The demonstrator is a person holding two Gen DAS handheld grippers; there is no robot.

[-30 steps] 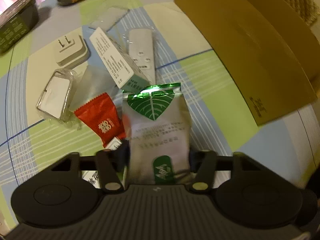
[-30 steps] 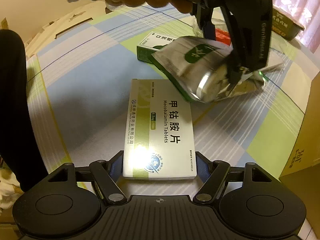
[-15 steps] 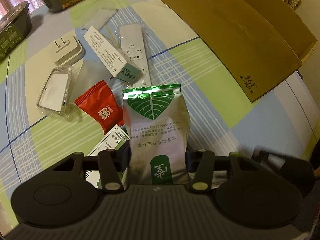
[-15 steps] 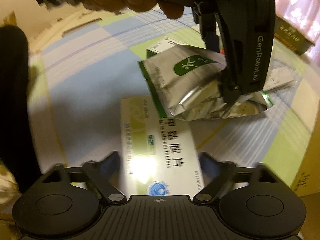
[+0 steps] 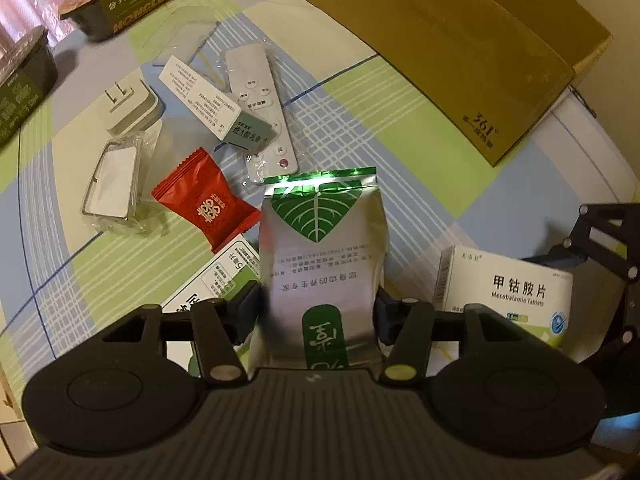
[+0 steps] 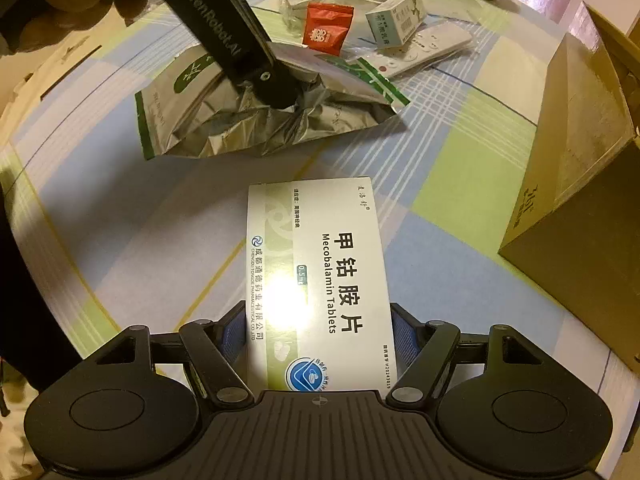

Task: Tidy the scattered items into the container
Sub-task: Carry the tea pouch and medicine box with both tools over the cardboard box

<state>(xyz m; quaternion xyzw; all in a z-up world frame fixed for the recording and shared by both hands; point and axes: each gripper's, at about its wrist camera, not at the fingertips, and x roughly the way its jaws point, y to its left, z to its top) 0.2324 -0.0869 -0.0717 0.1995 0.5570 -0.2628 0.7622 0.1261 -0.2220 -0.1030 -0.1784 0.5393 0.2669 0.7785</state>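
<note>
Pointing its green sealed end toward the frame's top, the foil pouch (image 5: 322, 256) runs lengthwise between the left gripper (image 5: 318, 312) fingers, clamped at its lower half. The right gripper (image 6: 318, 332) likewise pinches the tablet box (image 6: 320, 280), long axis up-frame; cardboard box (image 5: 452, 40) upper right.

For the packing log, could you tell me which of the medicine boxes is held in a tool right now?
The white-and-green Mecobalamin Tablets box, clamped in the right tool. The slim teal-ended box rests on the remote, and another box lies flat.
</note>
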